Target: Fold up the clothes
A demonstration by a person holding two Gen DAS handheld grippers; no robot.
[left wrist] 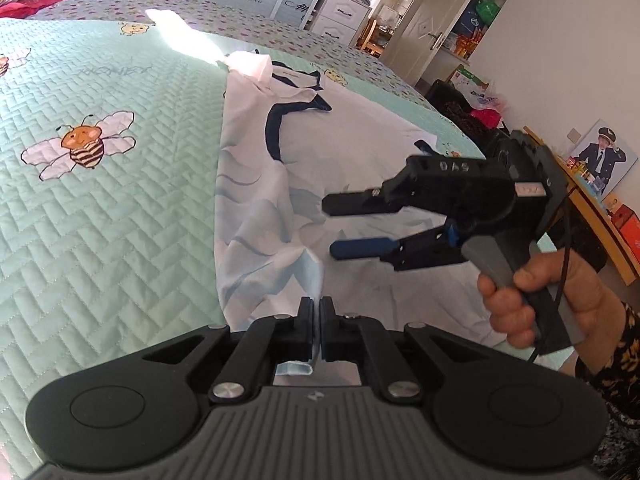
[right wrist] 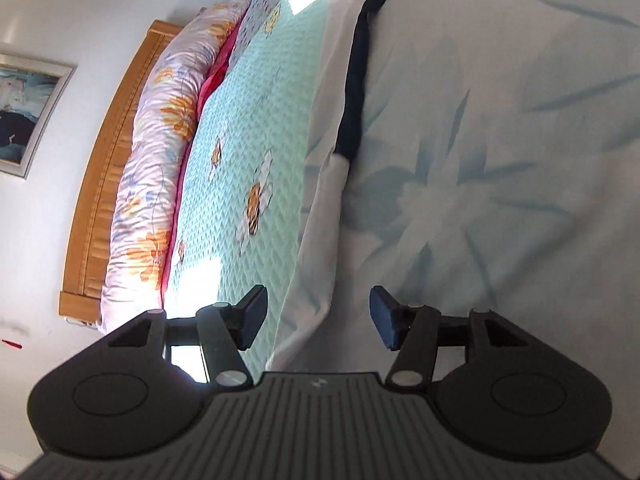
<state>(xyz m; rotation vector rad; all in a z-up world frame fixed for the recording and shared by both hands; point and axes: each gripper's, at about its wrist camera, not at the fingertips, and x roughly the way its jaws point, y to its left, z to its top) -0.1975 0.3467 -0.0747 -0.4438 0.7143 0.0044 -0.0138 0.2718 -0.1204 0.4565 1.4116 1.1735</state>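
While the pale blue flower-print shirt [left wrist: 360, 152] lies spread across the mint-green bee-print quilt [left wrist: 100, 200], the left gripper [left wrist: 316, 312] is clamped narrowly on a raised fold of the shirt's near hem, so the cloth rises in a small peak to the closed fingers. The shirt's dark navy collar [left wrist: 280, 124] sits at the far end of the garment, away from that pinch. To the right of the pinch, the right gripper [left wrist: 330, 226] hovers above the shirt, its two fingers spread wide and empty, held by a person's hand [left wrist: 532, 296] in a patterned sleeve [left wrist: 616, 360]. In the right wrist view, the parted fingertips [right wrist: 380, 316] frame the shirt's side edge, with the navy collar [right wrist: 356, 72] farther along.
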